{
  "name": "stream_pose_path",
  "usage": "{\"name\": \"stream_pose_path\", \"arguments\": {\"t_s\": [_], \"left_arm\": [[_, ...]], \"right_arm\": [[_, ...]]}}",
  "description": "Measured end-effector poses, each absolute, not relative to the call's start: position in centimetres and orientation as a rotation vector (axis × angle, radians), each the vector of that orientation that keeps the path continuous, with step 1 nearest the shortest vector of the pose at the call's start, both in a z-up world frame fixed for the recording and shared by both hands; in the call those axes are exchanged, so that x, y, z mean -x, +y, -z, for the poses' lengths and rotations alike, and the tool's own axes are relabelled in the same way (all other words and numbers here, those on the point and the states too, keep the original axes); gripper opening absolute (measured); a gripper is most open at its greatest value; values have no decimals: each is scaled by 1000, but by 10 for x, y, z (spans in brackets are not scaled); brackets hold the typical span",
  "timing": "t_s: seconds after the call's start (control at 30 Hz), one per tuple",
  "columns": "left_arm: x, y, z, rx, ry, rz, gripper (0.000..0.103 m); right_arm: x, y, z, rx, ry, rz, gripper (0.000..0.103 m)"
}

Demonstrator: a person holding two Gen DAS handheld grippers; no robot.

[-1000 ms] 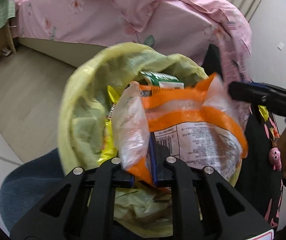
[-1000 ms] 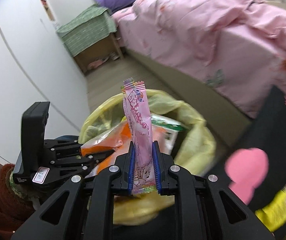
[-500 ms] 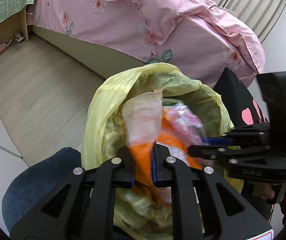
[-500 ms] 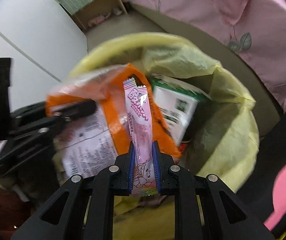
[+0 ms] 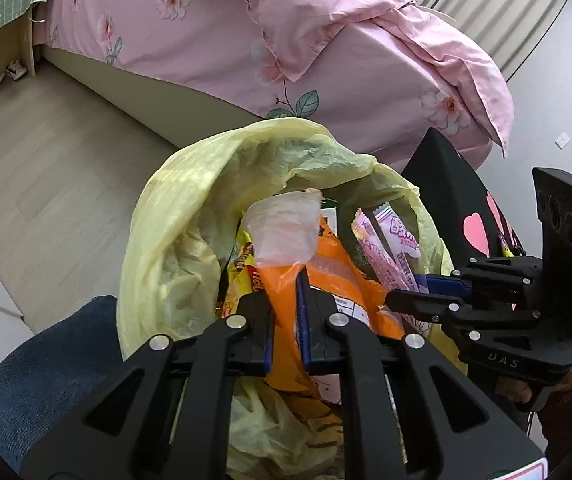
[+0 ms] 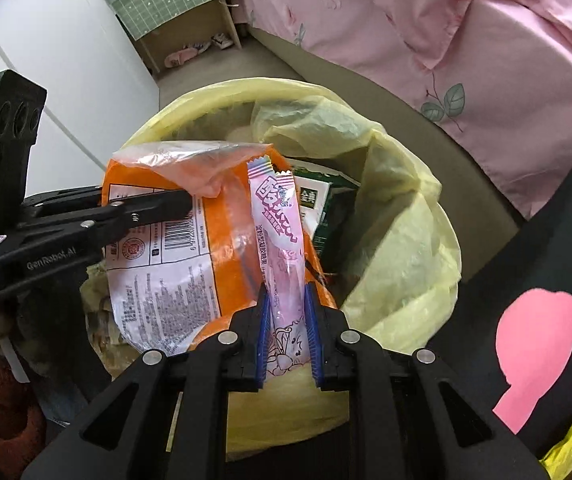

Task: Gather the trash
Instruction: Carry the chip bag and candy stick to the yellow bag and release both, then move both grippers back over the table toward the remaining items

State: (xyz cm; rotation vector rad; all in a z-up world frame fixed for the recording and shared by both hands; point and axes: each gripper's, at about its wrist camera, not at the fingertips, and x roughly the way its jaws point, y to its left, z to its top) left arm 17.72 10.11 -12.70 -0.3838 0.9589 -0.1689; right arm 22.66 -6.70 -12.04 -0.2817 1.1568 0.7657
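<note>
While both grippers are hanging over the mouth of the yellow plastic trash bag [image 5: 189, 240], each one is gripping a piece of litter. The left gripper [image 5: 286, 320] is clamping its blue-padded fingers [image 5: 304, 312] on the crinkled orange and clear plastic snack bag [image 5: 326, 276]; its jaws have just been closing a little further on that film. In the right wrist view this orange bag is spreading from the centre toward nine o'clock, its printed white back panel facing up, above the bag's opening. The right gripper [image 6: 288, 320] is holding its fingers [image 6: 312, 328] tight on the long pink candy wrapper [image 6: 277, 232], which is standing up toward twelve o'clock over the orange bag. A green and white carton [image 6: 322, 208] is lying inside the trash bag at about one o'clock of the wrapper. Beyond the bag, at twelve o'clock, the bed with pink floral bedding [image 5: 326, 40] is running along the pale wood floor [image 5: 57, 152]. A black cloth with pink shapes [image 6: 534, 340] is lying at three o'clock.
</note>
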Motion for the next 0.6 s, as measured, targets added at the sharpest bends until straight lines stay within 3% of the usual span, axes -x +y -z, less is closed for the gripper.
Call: {"name": "stream_pose_path", "arguments": {"t_s": [0.07,0.1,0.17,0.3,0.37,0.6], "left_arm": [[-174,102,122,386,944,163,16],[-173,104,119,392,938,163,31],[-171,109,113,417,916,165,46],[-164,118,99,408,873,101,49],[-160,123,91,418,842,66,52],[-141,113,51,325,698,27,60]], "right_arm": [[-229,-69,119,250,1143,-778,18],[-229,-69,118,240,1138,-782,18],[-230,-69,117,231,1135,-779,22],[-225,-70,114,220,1132,-756,30],[-220,-75,108,185,1120,-760,42],[-196,-105,75,124,987,-719,53]]}}
